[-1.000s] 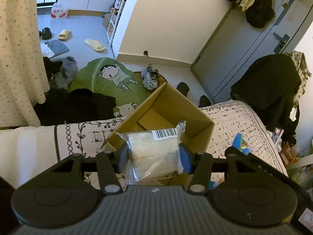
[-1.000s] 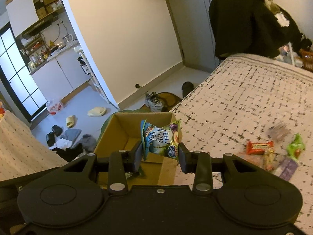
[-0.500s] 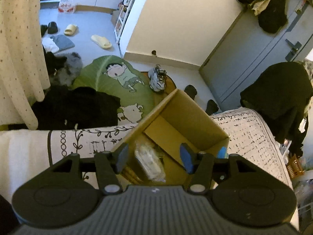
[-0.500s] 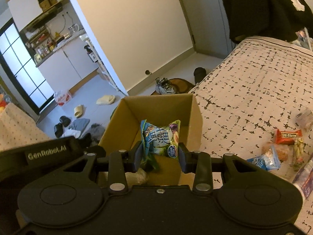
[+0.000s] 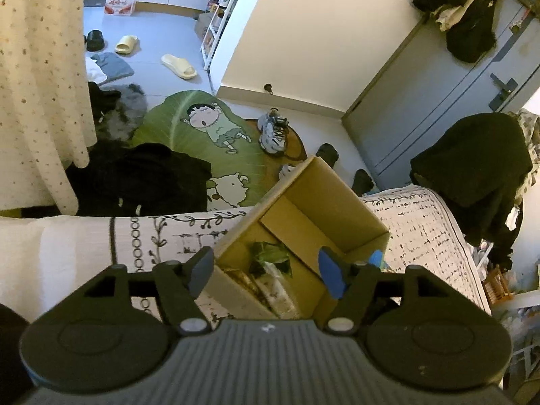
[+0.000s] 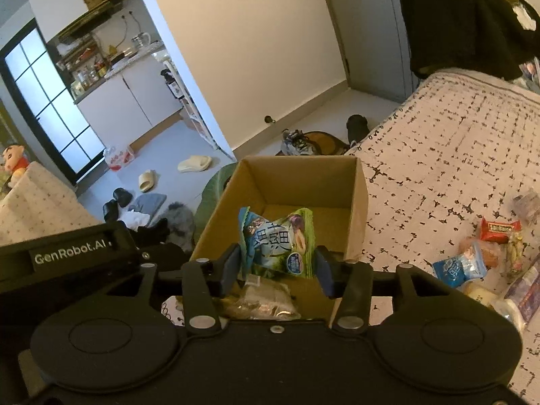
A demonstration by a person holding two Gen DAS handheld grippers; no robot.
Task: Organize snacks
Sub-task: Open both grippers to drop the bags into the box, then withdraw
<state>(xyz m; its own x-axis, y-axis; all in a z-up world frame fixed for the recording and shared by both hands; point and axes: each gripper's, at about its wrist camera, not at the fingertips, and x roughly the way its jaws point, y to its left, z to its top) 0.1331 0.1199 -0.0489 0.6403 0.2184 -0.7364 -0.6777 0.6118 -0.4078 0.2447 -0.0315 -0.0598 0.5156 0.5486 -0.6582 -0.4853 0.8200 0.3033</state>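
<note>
One green snack bag (image 6: 278,241) sits clamped in the right gripper (image 6: 277,267) above the box (image 6: 359,202); release low. Left gripper (image 5: 266,270) gapes empty.

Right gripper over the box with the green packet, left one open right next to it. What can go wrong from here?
1. The right gripper pinches the green packet only at its sides; the slippery film may slip early.
2. The left gripper hangs open over the same cardboard box, so the two may collide.
3. The box sits near the bed edge; a nudge might tip it.
</note>
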